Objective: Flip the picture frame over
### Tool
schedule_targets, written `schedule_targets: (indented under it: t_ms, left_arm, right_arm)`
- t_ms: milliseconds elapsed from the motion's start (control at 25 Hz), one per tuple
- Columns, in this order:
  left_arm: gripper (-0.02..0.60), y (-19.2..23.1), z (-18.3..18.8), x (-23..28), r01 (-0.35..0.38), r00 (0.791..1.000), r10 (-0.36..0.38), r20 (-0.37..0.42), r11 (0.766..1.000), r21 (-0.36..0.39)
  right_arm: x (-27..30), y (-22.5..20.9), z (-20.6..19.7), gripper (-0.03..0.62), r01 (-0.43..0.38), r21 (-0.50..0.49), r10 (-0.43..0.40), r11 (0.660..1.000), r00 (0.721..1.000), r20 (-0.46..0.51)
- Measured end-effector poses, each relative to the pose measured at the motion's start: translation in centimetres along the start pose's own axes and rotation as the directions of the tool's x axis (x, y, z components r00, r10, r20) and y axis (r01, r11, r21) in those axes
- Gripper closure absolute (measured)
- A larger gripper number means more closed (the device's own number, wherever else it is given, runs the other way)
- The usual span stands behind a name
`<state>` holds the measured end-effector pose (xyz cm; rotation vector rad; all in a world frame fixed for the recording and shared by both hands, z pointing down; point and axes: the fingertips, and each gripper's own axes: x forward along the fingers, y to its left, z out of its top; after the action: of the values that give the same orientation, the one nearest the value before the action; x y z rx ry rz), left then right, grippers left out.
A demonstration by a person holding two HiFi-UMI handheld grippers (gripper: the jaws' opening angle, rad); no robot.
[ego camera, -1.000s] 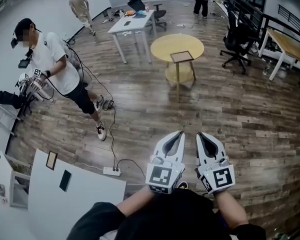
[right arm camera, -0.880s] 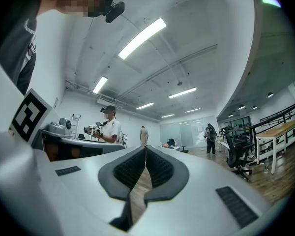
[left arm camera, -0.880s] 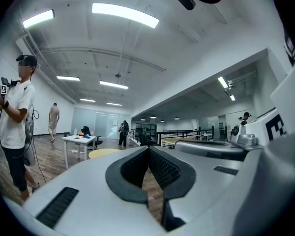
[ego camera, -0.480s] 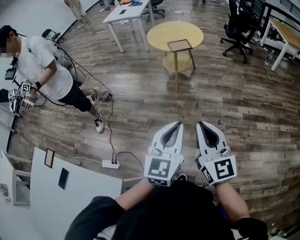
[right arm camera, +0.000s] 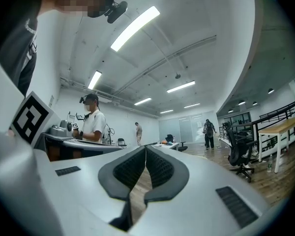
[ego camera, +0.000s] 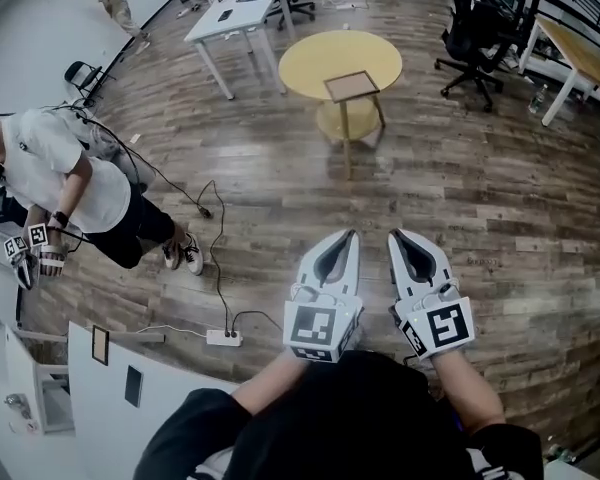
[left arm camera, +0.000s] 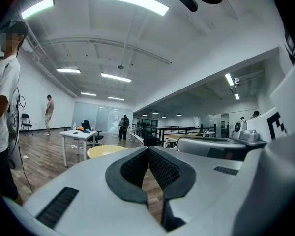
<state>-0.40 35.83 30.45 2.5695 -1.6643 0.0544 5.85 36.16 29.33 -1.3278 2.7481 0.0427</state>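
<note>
The picture frame (ego camera: 351, 86), brown-edged with a grey face, lies flat on the near side of the round yellow table (ego camera: 310, 58) far ahead across the wood floor. My left gripper (ego camera: 349, 236) and right gripper (ego camera: 394, 235) are held side by side close to my body, pointing level toward that table and well short of it. Both are shut with nothing between the tips. In the left gripper view the shut gripper (left arm camera: 148, 148) points past the yellow table (left arm camera: 107, 151). The right gripper view shows the shut gripper (right arm camera: 145, 148) and the room beyond; the frame is not visible there.
A person (ego camera: 65, 183) holding grippers stands at the left, with a cable and power strip (ego camera: 225, 337) on the floor beside them. A white panel (ego camera: 130, 398) lies at lower left. A white table (ego camera: 235, 18) stands behind the round one, black office chairs (ego camera: 475, 33) and a wooden desk (ego camera: 580, 58) at right.
Both grippers and my view have moved forward together toward the round table, which now looks closer. The person at the left has slid toward the picture's left edge. The jaws stayed shut.
</note>
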Motion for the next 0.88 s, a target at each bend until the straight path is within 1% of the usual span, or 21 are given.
schedule_targets:
  t_ms: [160,360,600,760,880]
  left_arm:
    - [0.558,3.0,0.9,3.8,0.008,1.0,-0.008,0.005,1.0,-0.005]
    - [0.558,6.7,1.5,7.4,0.019,1.0,-0.019,0.005,1.0,-0.004]
    - [0.558,10.7,1.2,10.5,0.019,1.0,-0.019,0.008,1.0,-0.005]
    - [0.558,13.7,0.2,12.6,0.008,1.0,-0.008,-0.01,1.0,-0.01]
    - [0.558,14.9,-0.3,14.3,0.006,1.0,-0.006,-0.025,1.0,0.003]
  right_arm:
    - [4.6,-2.0,0.2,0.576,0.007,-0.009,-0.007,1.0,1.0,-0.002]
    - [9.6,-3.7,-0.1,0.576,0.012,-0.011,-0.012,1.0,1.0,-0.007]
    - [14.8,-4.5,-1.2,0.576,0.002,-0.023,-0.003,1.0,1.0,-0.012]
    - [18.0,-5.6,-1.8,0.576,0.02,-0.024,-0.02,1.0,1.0,-0.012]
    - [19.8,-6.9,-2.2,0.576,0.028,-0.019,-0.028,0.999,0.999,-0.018]
